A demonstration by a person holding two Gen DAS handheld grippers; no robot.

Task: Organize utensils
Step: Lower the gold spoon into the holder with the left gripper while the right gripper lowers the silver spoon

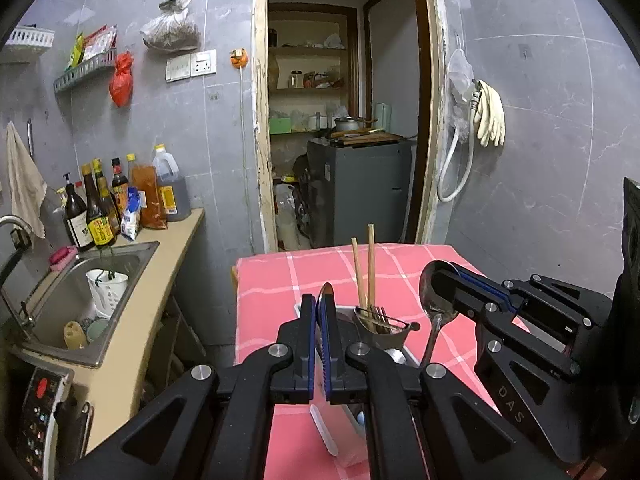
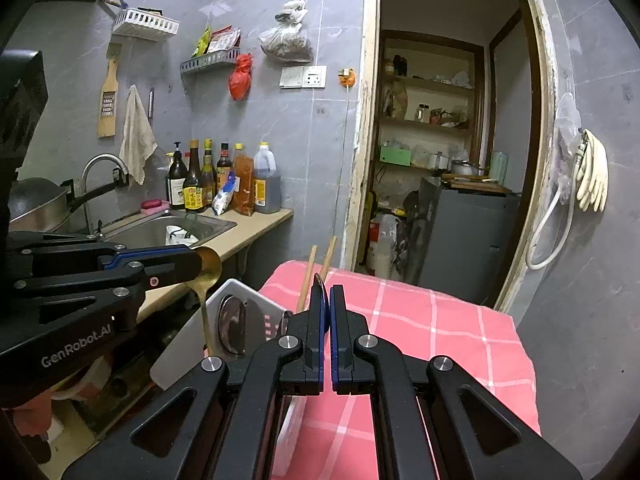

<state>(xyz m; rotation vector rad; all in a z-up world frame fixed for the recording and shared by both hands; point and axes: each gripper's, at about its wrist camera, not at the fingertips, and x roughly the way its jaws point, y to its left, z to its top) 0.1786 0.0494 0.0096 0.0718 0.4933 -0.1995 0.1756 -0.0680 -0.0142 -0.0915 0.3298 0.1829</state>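
Observation:
My left gripper (image 1: 320,306) is shut on the bowl of a gold spoon (image 2: 208,270), which hangs handle-down over the white utensil holder (image 2: 256,304). My right gripper (image 2: 325,300) is shut on the bowl of a silver spoon (image 1: 434,300), its handle pointing down toward the holder. In the left wrist view the holder's metal cup (image 1: 384,326) holds two wooden chopsticks (image 1: 370,268) and forks. The right gripper shows at the right of the left wrist view (image 1: 452,280), the left gripper at the left of the right wrist view (image 2: 192,258).
The holder stands on a table with a pink checked cloth (image 1: 280,280). A counter with a sink (image 1: 100,280) and sauce bottles (image 1: 100,208) lies left. An open doorway (image 1: 344,120) to a storage room is behind the table. Grey tiled wall on the right.

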